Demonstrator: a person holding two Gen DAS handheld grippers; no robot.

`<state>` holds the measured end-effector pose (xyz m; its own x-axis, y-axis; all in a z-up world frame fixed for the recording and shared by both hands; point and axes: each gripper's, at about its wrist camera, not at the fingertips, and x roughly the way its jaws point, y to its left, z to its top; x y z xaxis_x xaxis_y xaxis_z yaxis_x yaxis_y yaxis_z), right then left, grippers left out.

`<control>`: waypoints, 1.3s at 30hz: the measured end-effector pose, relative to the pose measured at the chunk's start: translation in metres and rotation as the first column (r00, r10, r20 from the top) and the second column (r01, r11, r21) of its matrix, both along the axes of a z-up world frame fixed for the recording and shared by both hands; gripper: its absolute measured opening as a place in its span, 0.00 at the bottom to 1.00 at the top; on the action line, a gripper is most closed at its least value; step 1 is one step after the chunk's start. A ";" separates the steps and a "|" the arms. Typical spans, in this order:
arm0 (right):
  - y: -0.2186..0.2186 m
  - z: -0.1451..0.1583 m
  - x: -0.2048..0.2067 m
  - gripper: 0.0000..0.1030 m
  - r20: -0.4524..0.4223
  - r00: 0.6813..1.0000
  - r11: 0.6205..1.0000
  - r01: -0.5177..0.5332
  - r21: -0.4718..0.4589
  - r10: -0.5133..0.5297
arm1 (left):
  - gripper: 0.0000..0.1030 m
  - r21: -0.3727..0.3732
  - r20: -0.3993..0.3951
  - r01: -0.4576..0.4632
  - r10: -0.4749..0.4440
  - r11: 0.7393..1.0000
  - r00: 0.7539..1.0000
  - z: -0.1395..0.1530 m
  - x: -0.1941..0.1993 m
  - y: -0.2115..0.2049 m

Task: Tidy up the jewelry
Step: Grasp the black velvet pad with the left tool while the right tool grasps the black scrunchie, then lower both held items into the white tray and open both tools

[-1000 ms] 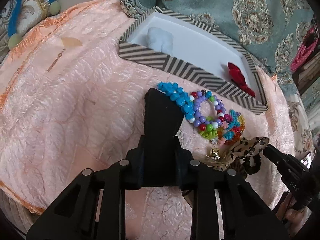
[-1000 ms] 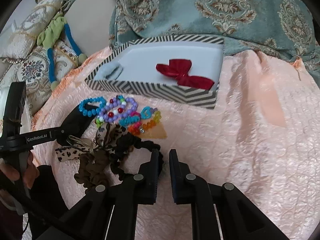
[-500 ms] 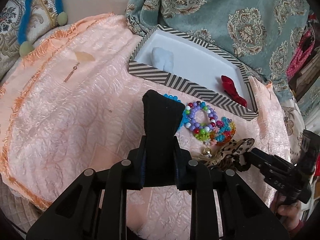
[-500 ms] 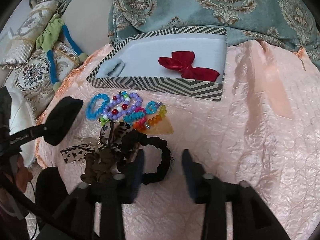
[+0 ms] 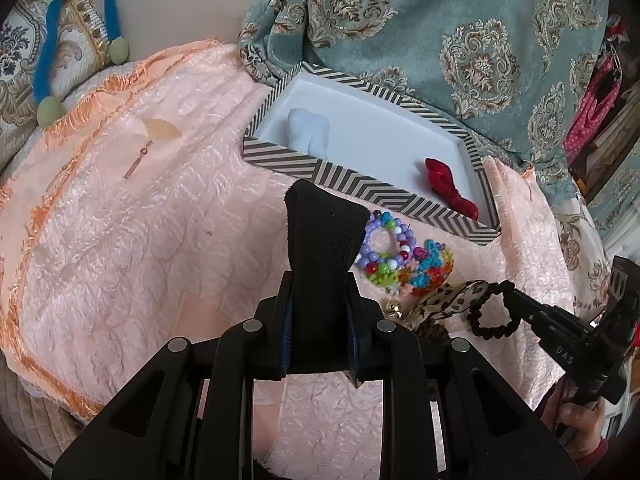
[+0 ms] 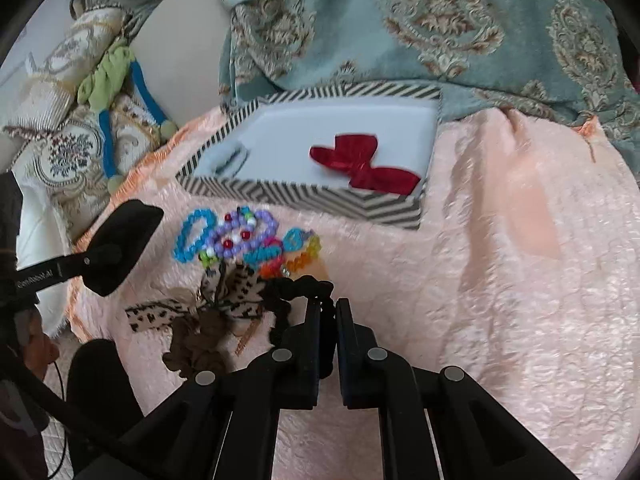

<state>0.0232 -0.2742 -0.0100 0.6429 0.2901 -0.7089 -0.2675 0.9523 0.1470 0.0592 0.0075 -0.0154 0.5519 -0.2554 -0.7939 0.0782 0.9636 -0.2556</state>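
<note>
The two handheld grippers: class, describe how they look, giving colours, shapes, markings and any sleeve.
Both are matte black plastic with silver pivot pins. The left gripper has a black fuzzy tip and blue pads. The right gripper has flat black fingers and white "DAS" lettering. The right hand shows a dark red cuff.

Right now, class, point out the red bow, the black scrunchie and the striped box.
red bow (image 6: 362, 168): right wrist view, at its centre knot.
black scrunchie (image 6: 298, 286): right wrist view, on its top curve.
striped box (image 6: 304, 198): right wrist view, on its near wall.
</note>
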 end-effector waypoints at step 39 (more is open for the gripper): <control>-0.029 0.057 0.069 0.06 0.079 0.993 0.995 0.081 0.060 -0.085 | 0.20 0.054 0.033 0.051 -0.053 0.997 0.998 0.019 0.085 -0.054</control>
